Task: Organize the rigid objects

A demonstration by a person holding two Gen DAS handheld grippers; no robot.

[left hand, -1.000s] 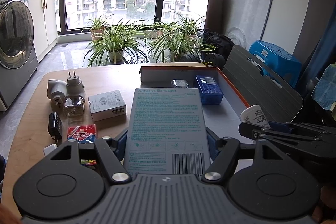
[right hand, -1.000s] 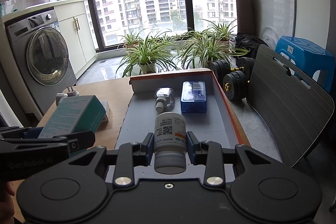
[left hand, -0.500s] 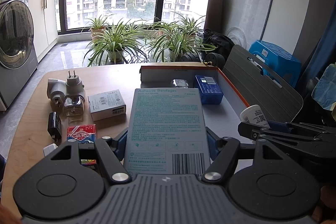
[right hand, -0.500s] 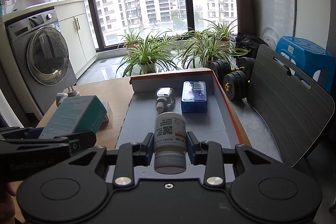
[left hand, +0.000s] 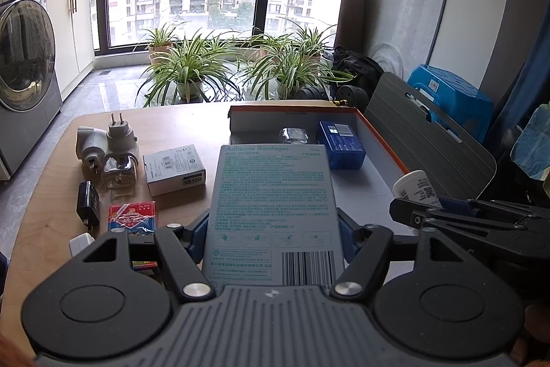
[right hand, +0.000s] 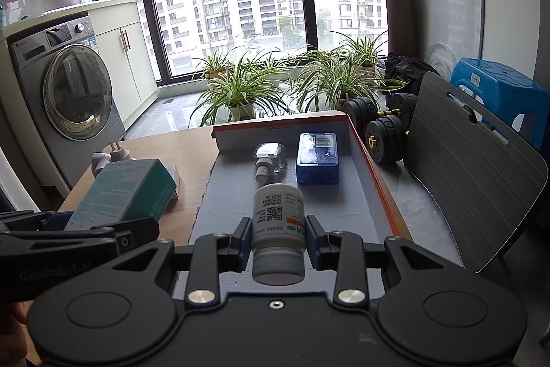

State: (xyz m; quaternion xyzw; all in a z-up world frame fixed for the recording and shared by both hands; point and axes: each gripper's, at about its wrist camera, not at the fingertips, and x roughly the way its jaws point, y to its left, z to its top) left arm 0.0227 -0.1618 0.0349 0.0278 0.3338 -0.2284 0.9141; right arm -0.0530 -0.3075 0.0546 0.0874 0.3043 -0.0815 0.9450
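Left wrist view: left hand-held gripper clamped on a box of adhesive bandages, blue pads pressed to both long edges, box flat and pointing toward 12 o'clock above the tabletop. At 10 o'clock, on the wood: two white plug adapters, a clear glass bottle, a small white carton. At 9 o'clock, a black charger and a red card pack. At 1 o'clock, an orange-edged tray holding a blue box and a clear wrapped item. At 3 o'clock, the right hand-held gripper with a white bottle.

Right wrist view: right hand-held gripper closed around the white bottle, cap toward the camera, held over the tray's grey floor. At 12 o'clock in the tray, the blue box just beside the clear wrapped item. At 9 o'clock, the left hand-held gripper gripping the bandage box.
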